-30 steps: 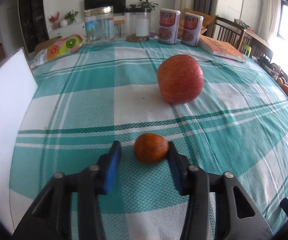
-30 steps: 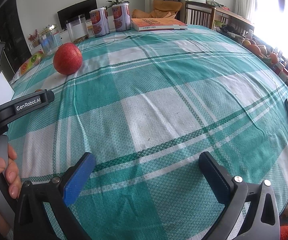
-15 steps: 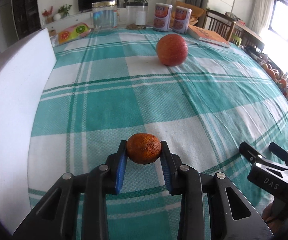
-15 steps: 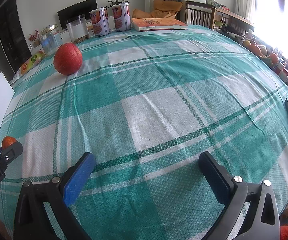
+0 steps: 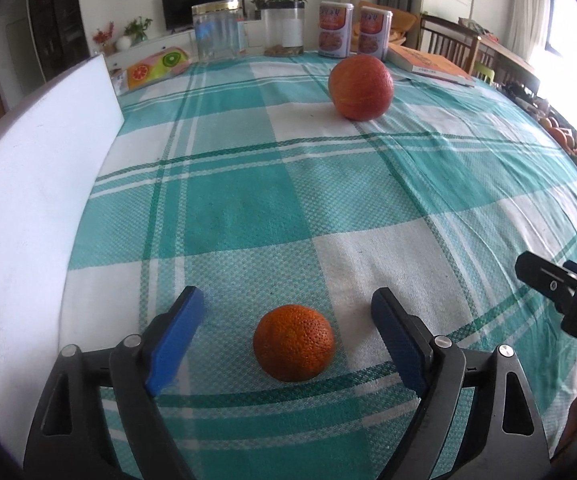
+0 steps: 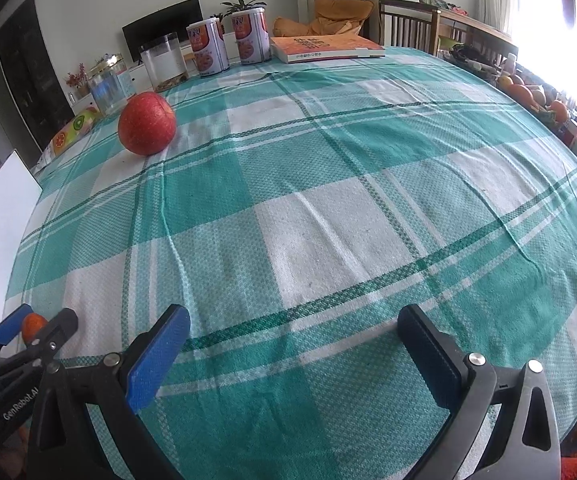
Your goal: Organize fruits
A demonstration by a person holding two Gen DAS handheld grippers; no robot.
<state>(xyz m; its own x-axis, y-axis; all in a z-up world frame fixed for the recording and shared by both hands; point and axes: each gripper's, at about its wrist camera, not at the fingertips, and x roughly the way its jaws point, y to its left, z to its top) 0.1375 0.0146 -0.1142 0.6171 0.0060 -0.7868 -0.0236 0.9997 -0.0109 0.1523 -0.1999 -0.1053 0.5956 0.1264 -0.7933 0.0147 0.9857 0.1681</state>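
A small orange tangerine (image 5: 293, 342) lies on the green checked tablecloth between the fingers of my left gripper (image 5: 286, 322), which is open with a gap on both sides of the fruit. The tangerine also shows in the right wrist view (image 6: 33, 326), between the left gripper's fingers. A large red apple (image 5: 360, 87) sits farther back on the cloth; it also shows in the right wrist view (image 6: 147, 123). My right gripper (image 6: 294, 334) is open and empty over the near part of the table.
A white board (image 5: 28, 184) stands along the table's left edge. At the back stand a glass jar (image 5: 218, 32), a clear canister (image 5: 284, 32), two printed tins (image 5: 336, 30), an orange book (image 5: 428, 65) and a fruit-print pack (image 5: 156, 65). More fruit lies beyond the right edge (image 6: 528, 94).
My left gripper carried the tangerine toward the near left part of the table, set it on the cloth and opened. The right gripper has not moved.
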